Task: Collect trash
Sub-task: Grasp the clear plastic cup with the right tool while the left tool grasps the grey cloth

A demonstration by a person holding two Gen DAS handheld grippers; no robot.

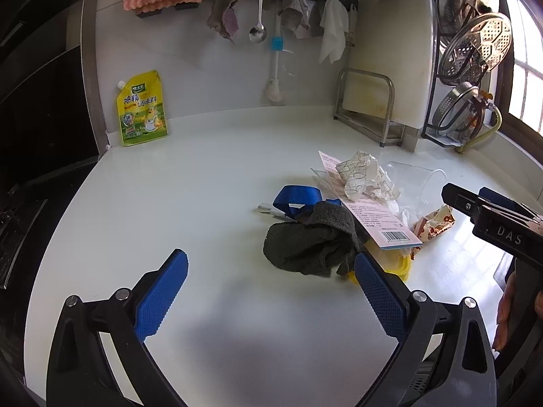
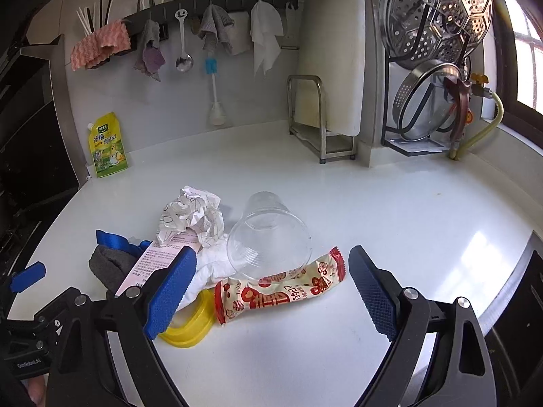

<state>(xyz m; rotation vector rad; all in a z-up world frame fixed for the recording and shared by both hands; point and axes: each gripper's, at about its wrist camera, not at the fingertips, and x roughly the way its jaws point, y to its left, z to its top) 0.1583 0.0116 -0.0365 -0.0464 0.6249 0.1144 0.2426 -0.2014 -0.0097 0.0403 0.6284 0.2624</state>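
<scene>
A heap of trash lies on the white counter point(image 1: 169, 186). It holds a dark grey cloth point(image 1: 305, 244), a blue strap point(image 1: 298, 196), a pink barcode card point(image 1: 376, 217), crumpled patterned paper point(image 2: 193, 213), a clear plastic cup point(image 2: 268, 234) on its side, a red-and-cream snack wrapper point(image 2: 281, 291) and a yellow lid point(image 2: 190, 325). My left gripper point(image 1: 271, 295) is open, low over the counter, with the grey cloth just beyond its right finger. My right gripper point(image 2: 271, 291) is open with the wrapper lying between its fingers; it also shows in the left wrist view as the right gripper point(image 1: 492, 217).
A yellow seasoning pouch point(image 1: 142, 108) leans on the back wall at left. A metal rack with a cutting board point(image 2: 322, 122) and a rack of steel lids point(image 2: 437, 68) stand at the back right. Cloths and a spoon hang on a wall rail point(image 2: 210, 3).
</scene>
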